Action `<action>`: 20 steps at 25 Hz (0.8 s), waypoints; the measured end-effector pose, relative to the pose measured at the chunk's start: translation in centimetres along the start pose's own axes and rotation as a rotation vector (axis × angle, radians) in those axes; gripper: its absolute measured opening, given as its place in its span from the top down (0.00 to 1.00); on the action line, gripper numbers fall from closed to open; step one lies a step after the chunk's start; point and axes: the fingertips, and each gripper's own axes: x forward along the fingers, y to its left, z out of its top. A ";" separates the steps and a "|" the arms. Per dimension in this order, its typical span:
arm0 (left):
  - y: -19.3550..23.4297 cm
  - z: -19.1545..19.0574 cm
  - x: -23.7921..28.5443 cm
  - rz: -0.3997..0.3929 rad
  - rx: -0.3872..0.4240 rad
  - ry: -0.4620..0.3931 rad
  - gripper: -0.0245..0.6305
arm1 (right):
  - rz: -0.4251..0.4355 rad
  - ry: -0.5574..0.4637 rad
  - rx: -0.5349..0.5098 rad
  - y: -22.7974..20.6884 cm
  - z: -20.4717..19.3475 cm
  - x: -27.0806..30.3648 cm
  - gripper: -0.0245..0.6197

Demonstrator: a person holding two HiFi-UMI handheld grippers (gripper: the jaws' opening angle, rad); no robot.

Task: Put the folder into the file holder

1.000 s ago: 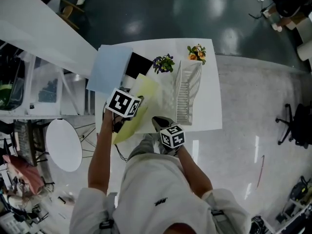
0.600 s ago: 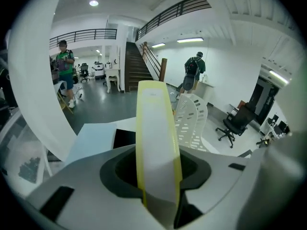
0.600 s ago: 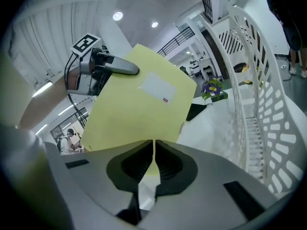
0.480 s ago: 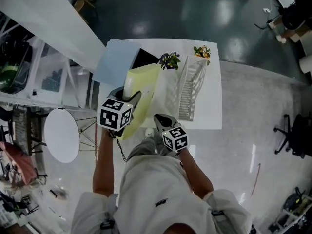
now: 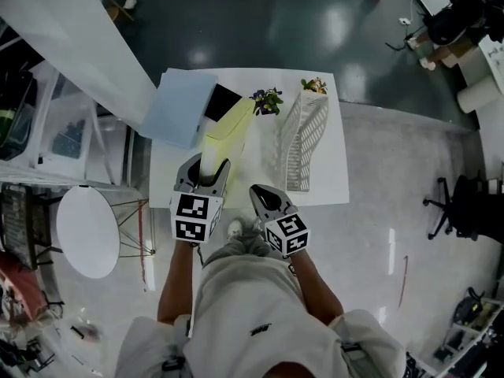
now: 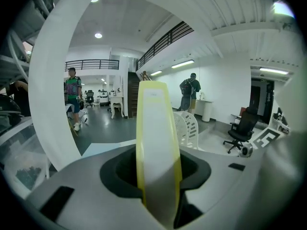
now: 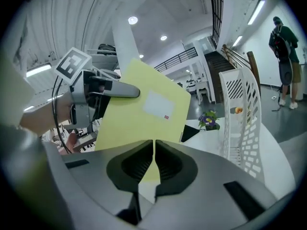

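Grasped by its near edge in the left gripper (image 5: 206, 166): the yellow folder (image 5: 226, 127), lifted on edge and slanting from lower centre-left of the head view toward upper centre. Seen edge-on in the left gripper view as a thin pale strip up the middle of the frame, pinched tight between the two jaws. Turned broadside in the right gripper view, filling the centre, with a white label (image 7: 158, 104) and a small red mark on its face, and clamped at its left edge by the left gripper's fingers. Clenched on nothing at lower centre of the head view, just right of the left one: the right gripper (image 5: 261, 195), jaws together with only a hairline slit, folder behind them and not between. Standing just right of the folder and apart from it, on the white table (image 5: 335, 183): the white slotted holder (image 5: 303, 144). Set along the table's far edge at upper centre: purple flowers (image 5: 265, 99) and orange flowers (image 5: 314, 85), the latter at the holder's far end. Lying at the table's upper left, partly over its edge: a blue sheet (image 5: 177, 107), with a black thing (image 5: 224, 102) beside it, partly behind the folder.
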 end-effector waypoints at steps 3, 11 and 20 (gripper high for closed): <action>0.1 0.2 -1.6 -0.001 0.000 -0.084 0.69 | -0.039 -0.013 -0.036 1.0 0.9 -0.8 0.94; 0.2 1.7 -5.7 -0.014 -0.022 -0.303 0.69 | -0.163 -0.080 -0.101 2.7 3.4 -4.2 0.94; -2.5 5.2 -9.9 -0.016 -0.062 -0.500 0.69 | -0.205 -0.163 -0.131 2.4 5.6 -8.6 0.94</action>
